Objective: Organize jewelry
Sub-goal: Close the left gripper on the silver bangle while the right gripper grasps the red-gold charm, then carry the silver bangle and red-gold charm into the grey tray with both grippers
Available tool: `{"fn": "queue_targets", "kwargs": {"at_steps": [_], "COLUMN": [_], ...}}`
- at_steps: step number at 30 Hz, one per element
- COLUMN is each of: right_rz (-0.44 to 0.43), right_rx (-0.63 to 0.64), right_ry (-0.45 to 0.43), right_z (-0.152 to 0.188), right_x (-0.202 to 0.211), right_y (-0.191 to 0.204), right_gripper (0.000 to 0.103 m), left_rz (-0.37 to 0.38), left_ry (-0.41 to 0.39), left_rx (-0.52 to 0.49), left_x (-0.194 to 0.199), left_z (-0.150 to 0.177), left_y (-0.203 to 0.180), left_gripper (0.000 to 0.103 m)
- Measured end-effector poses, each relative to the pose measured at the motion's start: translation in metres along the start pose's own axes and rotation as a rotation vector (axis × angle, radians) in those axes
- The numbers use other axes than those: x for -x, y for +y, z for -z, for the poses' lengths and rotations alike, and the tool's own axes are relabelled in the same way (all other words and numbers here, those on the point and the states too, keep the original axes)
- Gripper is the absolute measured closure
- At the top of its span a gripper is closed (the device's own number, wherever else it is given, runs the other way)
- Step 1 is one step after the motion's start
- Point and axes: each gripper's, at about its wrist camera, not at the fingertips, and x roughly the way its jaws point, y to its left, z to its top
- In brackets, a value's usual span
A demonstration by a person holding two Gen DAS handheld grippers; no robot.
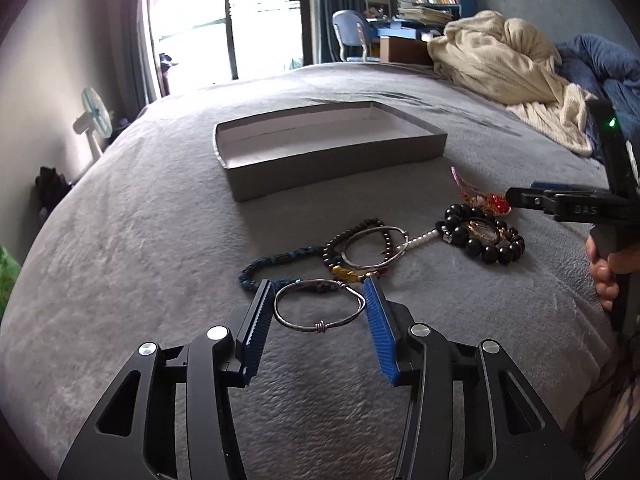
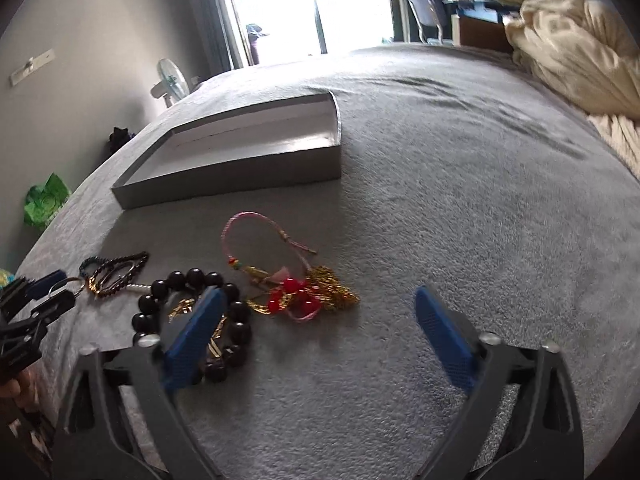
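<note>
Progress: grey tray sits bare beyond both tools; nothing filed yet, by the look of it. All jewelry lies loose on the grey bedspread.
Left gripper: angled down at the bed, jaws at middle width. Wire bangle lies between the blue pads, seeming to touch both pad tips; whether it is pinched or only bracketed I cannot tell.
Just past left jaws: blue cord bracelet, then a brown bead strand and a second metal bangle overlapping, a gold charm under them.
Further right: short pearl string leading to the black bead bracelet, gold pieces inside its ring.
Right gripper: tilted down, jaws wide, nothing held. Its left pad overlaps the black beads in view; contact unclear. Pink cord bracelet and the red-and-gold tangle lie ahead, between the jaws, nearer the left pad.
Right hand: wrapped on the handle at the left camera's edge.
Left to do: every piece to the tray; the bangle looks first, the tangle likely slowest.
</note>
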Motion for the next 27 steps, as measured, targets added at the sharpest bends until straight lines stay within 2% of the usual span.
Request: {"fn": "queue_targets", "kwargs": {"at_steps": [2, 6, 7, 9, 11, 15, 21, 25, 27], "right_rz": [-0.005, -0.012, -0.013, -0.013, -0.019, -0.029, -0.047, -0.038, -0.039], "right_rx": [-0.007, 0.002, 0.005, 0.010, 0.011, -0.010, -0.024, -0.035, -0.040], "right_ry": [0.027, 0.061, 0.064, 0.072, 0.070, 0.048, 0.010, 0.025, 0.034], "right_z": [0.000, -0.002, -0.003, -0.004, -0.003, -0.001, -0.001, -0.002, -0.003], "right_x": [-0.006, -0.014, -0.016, -0.020, -0.020, -0.014, -0.005, -0.008, -0.010], "right_y": [-0.002, -0.001, 0.000, 0.001, 0.000, -0.004, -0.007, -0.009, -0.010], "right_gripper": [0.029, 0.031, 0.034, 0.043, 0.059, 0.075, 0.085, 0.085, 0.078], "left_rz": [0.000, 0.003, 0.002, -0.002, -0.007, -0.007, -0.001, 0.000, -0.003], "left_ry": [0.001, 0.003, 0.004, 0.009, 0.023, 0.033, 0.044, 0.053, 0.050], "left_rx": [0.015, 0.036, 0.038, 0.036, 0.034, 0.035, 0.043, 0.038, 0.035], "left_x": [0.000, 0.001, 0.001, -0.001, -0.004, -0.007, -0.012, -0.016, -0.015], "left_z": [0.001, 0.004, 0.005, 0.007, 0.009, 0.013, 0.011, 0.012, 0.013], "left_y": [0.004, 0.008, 0.009, 0.009, 0.009, 0.008, 0.011, 0.011, 0.010], "left_gripper": [0.055, 0.055, 0.055, 0.055, 0.055, 0.055, 0.055, 0.054, 0.054]}}
